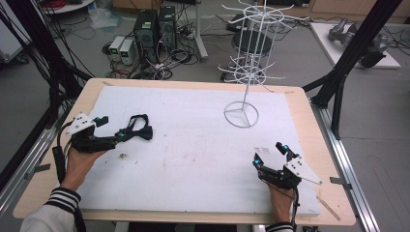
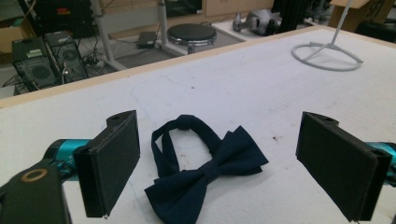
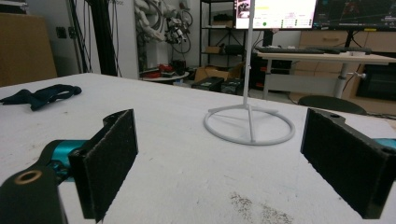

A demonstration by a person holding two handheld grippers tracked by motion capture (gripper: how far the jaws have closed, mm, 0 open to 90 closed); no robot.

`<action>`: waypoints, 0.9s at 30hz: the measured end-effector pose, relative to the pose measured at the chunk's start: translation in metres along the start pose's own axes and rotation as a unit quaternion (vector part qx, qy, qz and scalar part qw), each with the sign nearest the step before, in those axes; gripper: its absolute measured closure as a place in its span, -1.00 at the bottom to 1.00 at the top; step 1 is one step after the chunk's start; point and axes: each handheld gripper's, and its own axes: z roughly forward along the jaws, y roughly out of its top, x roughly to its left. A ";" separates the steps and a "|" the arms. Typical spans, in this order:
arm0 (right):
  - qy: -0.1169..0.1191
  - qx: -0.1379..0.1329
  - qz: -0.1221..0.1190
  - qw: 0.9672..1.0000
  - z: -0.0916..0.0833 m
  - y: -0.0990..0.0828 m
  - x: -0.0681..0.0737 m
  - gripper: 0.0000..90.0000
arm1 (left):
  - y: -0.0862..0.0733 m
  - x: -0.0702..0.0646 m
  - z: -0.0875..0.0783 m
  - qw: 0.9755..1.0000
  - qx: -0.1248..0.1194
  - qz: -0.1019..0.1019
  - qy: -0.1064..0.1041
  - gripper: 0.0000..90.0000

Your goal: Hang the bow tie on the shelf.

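A: Where's the bow tie point(image 2: 205, 179)?

B: Left side of the white mat point(image 1: 193, 145), lying flat. In the high view it sits just ahead of the left gripper point(image 1: 126, 134). From the left gripper view it lies between the two jaws, but neither pad touches it.

A: Which way does it run?

B: In the high view the long axis goes roughly left-right across the mat, wings toward the right end, strap loop arcing up toward the far edge. In the left gripper view the wings are nearest the camera and the strap loops away, w/ a small knot at the top of the loop.

A: Left gripper state?

B: Spread wide, nothing between the pads. Left hand point(image 1: 80, 162) holds it low over the mat.

A: Right one?

B: Right gripper point(image 1: 274, 152) is near the mat's front-right corner, also released, jaws wide apart, nothing in them. Right hand point(image 1: 280, 195) behind it. Its view looks across the mat at the rack point(image 3: 250, 119).

A: Any containers?

B: No bins or trays on the table. Only the white wire rack, standing upright on its ring base at the far right of the mat, well apart from the tie. Its hook arms look bare.

A: Anything else on the mat?

B: Some dark specks and scuffs near the middle and front. Can't tell what they are.
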 end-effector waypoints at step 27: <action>0.001 -0.001 -0.001 1.000 0.000 0.000 0.000 -0.78 | 0.019 0.029 0.035 0.994 0.104 -0.013 0.011 -0.68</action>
